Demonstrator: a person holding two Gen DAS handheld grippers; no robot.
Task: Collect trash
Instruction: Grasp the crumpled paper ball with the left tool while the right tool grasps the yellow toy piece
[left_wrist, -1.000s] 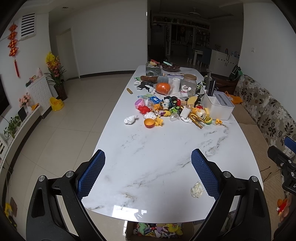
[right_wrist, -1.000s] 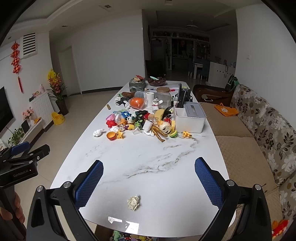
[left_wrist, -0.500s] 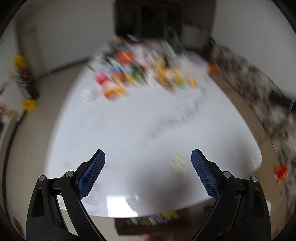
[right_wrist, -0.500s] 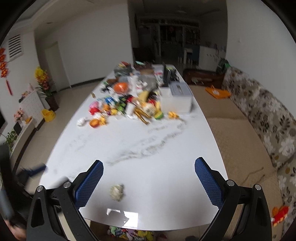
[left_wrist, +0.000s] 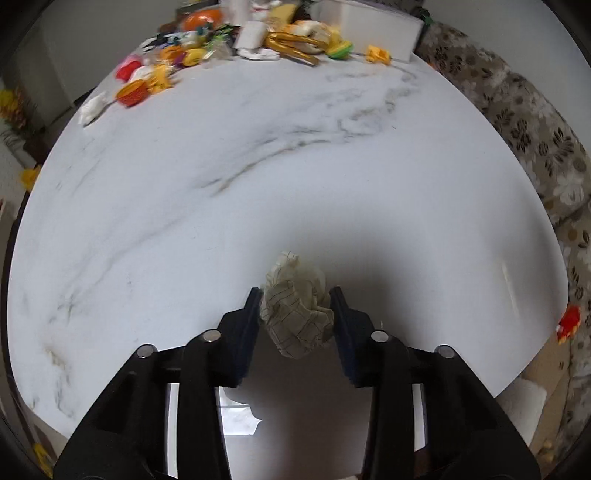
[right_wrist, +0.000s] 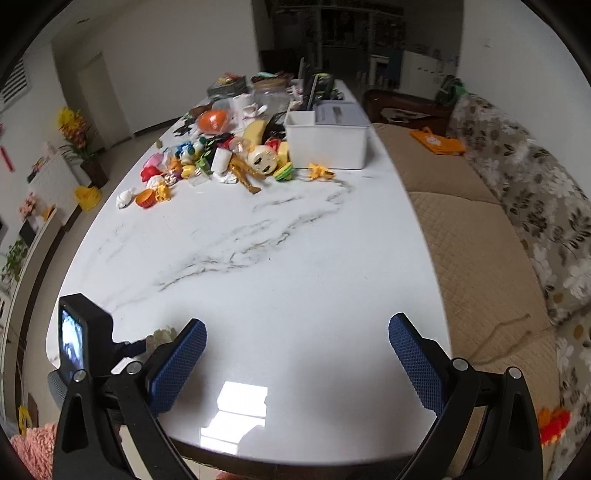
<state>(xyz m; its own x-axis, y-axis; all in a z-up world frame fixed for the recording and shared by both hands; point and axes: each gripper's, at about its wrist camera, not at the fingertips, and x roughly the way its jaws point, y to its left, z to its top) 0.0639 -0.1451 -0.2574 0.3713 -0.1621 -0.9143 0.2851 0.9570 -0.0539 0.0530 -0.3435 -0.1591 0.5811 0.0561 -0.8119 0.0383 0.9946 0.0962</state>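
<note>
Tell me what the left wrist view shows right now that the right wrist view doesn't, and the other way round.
Only the left wrist view shows the left gripper closed on the crumpled paper ball, its lined surface pinched between both pads.

Only the right wrist view shows the right gripper open over bare tabletop, the left gripper's body from the side, and the white storage box in full.

Both show the marble table, the toy pile at its far end, and the floral sofa.

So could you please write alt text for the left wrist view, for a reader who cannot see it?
The left gripper has its two blue-padded fingers closed against a crumpled ball of lined paper near the front edge of a white marble table. A blurred pile of colourful toys lies at the far end, with a floral sofa to the right.
</note>
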